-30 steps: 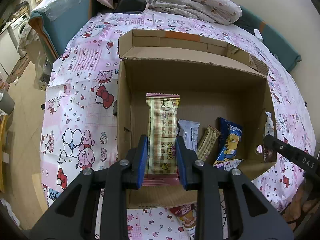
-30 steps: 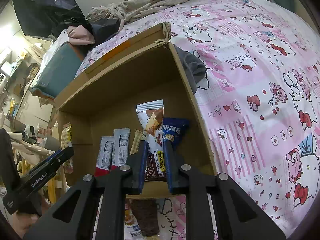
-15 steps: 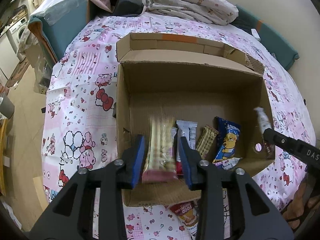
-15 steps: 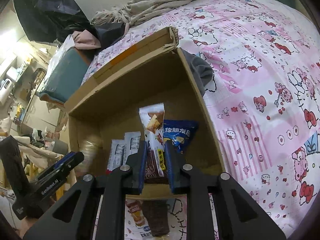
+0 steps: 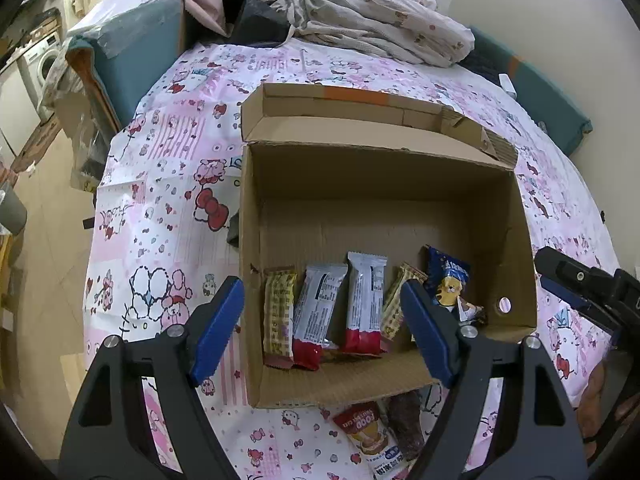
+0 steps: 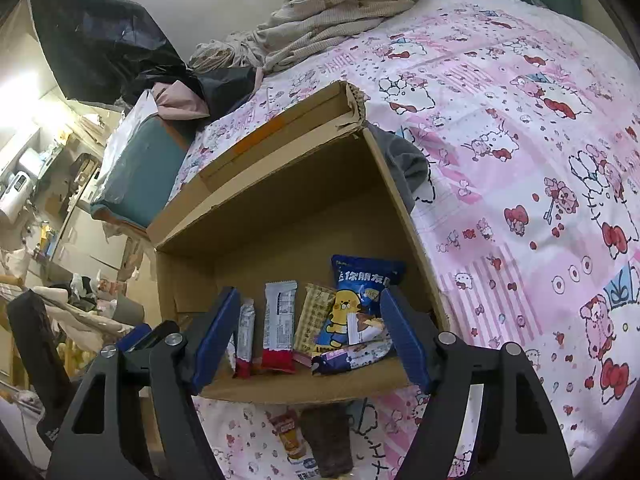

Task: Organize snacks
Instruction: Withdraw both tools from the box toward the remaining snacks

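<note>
An open cardboard box [image 5: 248, 208] [image 6: 404, 208] sits on the pink cartoon bedspread. Along its near wall lie a yellow-checked bar [image 5: 279, 316], two silver-red bars [image 5: 316, 308] [image 6: 279, 328], a tan wafer [image 5: 394, 304] [image 6: 312, 320], a blue cartoon bag [image 5: 446, 284] [image 6: 356, 300] and a brown-purple packet [image 6: 352, 354]. My left gripper [image 5: 322, 332] is open and empty above the box's near edge. My right gripper [image 6: 310, 338] is open and empty over the same edge; it also shows in the left wrist view [image 5: 580, 292].
Two snack packets, one red-white [image 5: 368, 436] [image 6: 290, 436] and one dark brown [image 5: 406, 424] [image 6: 328, 440], lie on the bedspread just in front of the box. Bunched bedding [image 5: 372, 28] lies behind it. A teal pillow [image 5: 136, 44] and the floor lie to the left.
Both grippers opened. The left let go of the yellow-checked bar and the right let go of the brown-purple packet; both now lie in the box. Both grippers pulled back a little.
</note>
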`<state>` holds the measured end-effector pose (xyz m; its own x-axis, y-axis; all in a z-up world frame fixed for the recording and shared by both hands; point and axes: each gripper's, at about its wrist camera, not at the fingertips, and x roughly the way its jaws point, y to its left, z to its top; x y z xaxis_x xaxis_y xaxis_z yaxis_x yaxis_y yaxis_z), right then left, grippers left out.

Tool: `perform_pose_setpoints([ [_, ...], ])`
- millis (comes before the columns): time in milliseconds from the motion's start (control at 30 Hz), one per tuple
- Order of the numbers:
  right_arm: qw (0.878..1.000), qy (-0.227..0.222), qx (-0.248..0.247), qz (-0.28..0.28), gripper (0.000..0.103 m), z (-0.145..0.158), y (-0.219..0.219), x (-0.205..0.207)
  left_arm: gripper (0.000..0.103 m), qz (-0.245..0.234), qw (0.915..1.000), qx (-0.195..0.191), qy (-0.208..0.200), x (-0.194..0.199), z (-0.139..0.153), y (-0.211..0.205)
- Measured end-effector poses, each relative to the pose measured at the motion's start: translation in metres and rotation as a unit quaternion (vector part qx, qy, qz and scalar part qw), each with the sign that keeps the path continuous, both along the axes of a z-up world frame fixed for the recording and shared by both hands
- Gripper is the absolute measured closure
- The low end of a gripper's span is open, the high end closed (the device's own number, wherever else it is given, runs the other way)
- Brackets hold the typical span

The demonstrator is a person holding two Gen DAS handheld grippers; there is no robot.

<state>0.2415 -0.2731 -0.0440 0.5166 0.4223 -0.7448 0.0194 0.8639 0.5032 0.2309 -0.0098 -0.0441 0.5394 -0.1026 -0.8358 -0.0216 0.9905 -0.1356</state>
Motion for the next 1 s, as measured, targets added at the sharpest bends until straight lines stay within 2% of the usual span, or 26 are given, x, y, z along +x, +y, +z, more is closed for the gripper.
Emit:
perform_pose_setpoints([
  [333, 1.0, 0.0, 0.008, -0.001, 0.027, 0.006, -0.003, -0.014, 0.025, 0.012, 0.9998, -0.018, 0.0, -0.013, 0.01, 0.014],
  [567, 1.0, -0.013, 0.007, 0.017, 0.018, 0.018, 0.0, -0.038, 0.025, 0.03, 0.999, -0.033, 0.002, -0.034, 0.012, 0.024],
  [600, 1.0, -0.016, 0.006, 0.018, 0.017, 0.019, 0.0, -0.04, 0.024, 0.029, 0.9989, -0.035, 0.002, -0.037, 0.012, 0.024],
  [667, 1.0, -0.023, 0.002, 0.017, 0.011, 0.02, 0.001, -0.047, 0.013, 0.031, 0.9991, -0.028, -0.005, -0.044, 0.014, 0.024],
  [700, 1.0, -0.023, 0.001, 0.016, 0.01, 0.019, 0.001, -0.05, 0.012, 0.033, 0.999, -0.026, -0.012, -0.048, 0.016, 0.024],
  [900, 1.0, 0.001, 0.017, 0.014, 0.007, 0.004, 0.001, -0.069, 0.01, 0.041, 0.9987, -0.025, -0.016, -0.068, 0.016, 0.026],
  [1000, 1.0, -0.004, 0.0, 0.018, 0.007, -0.002, 0.003, -0.082, 0.01, 0.045, 0.9986, -0.028, -0.005, -0.077, 0.009, 0.027],
])
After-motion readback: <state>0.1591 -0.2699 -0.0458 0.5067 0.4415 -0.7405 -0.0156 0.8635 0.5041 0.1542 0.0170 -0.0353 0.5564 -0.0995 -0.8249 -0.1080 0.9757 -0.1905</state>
